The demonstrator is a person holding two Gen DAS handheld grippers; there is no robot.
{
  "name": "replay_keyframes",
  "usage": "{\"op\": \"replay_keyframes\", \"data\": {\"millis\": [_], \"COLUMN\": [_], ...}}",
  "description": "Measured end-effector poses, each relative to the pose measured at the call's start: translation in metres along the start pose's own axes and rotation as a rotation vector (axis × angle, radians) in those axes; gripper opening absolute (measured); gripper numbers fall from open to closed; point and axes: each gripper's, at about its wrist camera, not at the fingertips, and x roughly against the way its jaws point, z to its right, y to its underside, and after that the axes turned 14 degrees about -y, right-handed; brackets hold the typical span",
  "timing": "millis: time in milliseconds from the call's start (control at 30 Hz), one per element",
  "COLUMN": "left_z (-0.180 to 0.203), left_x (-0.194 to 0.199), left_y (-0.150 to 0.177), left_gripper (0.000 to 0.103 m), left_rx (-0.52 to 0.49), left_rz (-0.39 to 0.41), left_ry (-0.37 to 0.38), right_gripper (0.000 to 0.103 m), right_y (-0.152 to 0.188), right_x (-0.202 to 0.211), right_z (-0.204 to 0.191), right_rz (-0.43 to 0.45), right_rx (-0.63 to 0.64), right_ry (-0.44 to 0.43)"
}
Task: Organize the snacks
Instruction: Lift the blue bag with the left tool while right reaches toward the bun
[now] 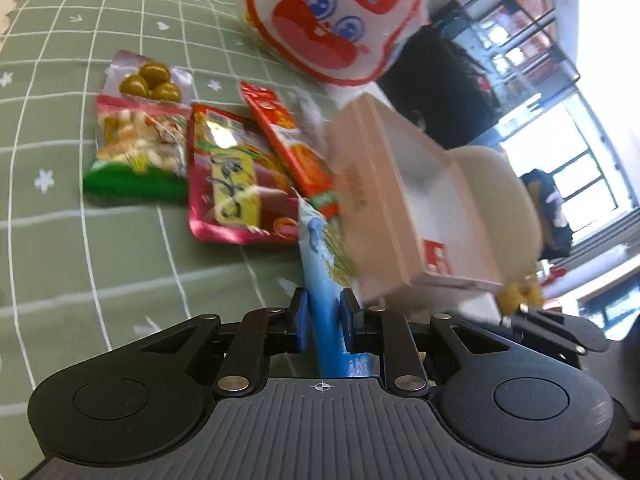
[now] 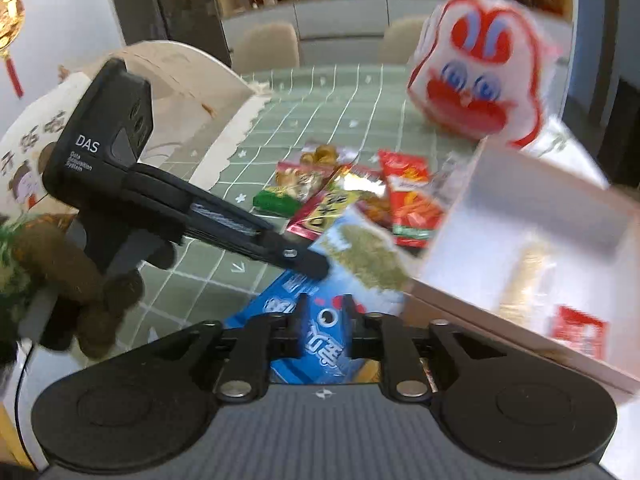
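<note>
My left gripper [image 1: 324, 314] is shut on the edge of a blue snack packet [image 1: 320, 248], held edge-on above the green checked tablecloth [image 1: 80, 240]. In the right wrist view the same blue packet [image 2: 352, 256] lies flat and my left gripper [image 2: 308, 264] pinches its side. My right gripper [image 2: 325, 332] is shut on the packet's near end. A pale pink open box [image 1: 400, 200] stands just right of the packet; it also shows in the right wrist view [image 2: 532, 208] with a red packet [image 2: 576, 332] inside. Several snack packets lie beyond: green [image 1: 136, 148], pink [image 1: 236, 184], red [image 1: 288, 136].
A white bag with a red cartoon face [image 1: 340, 20] stands at the back, also in the right wrist view [image 2: 480, 80]. A cream wooden holder [image 2: 188, 92] and a brown plush toy [image 2: 68, 280] sit at the left. Chairs stand past the table's far edge.
</note>
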Motion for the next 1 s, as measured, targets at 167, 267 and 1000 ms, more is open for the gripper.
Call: {"op": "replay_keyframes", "data": {"millis": [167,267,1000], "left_z": [0.006,0.011,-0.016], "left_x": [-0.004,-0.019,0.083], "left_y": [0.012,0.014,0.06], "left_gripper": [0.025,0.031,0.017], "left_rx": [0.015,0.027,0.215], "left_rz": [0.006,-0.016,0.156], "left_ry": [-0.018,-0.044,-0.156], "right_gripper": [0.055,0.055,0.067], "right_y": [0.034,0.035,0.059], "right_x": [0.002,-0.002,0.011], "right_z": [0.027,0.032,-0.042], "right_rz": [-0.049,0.001,-0.067], "right_rx": [-0.104,-0.126,0.135], "right_ry": [0.101,0.115,-0.133]}}
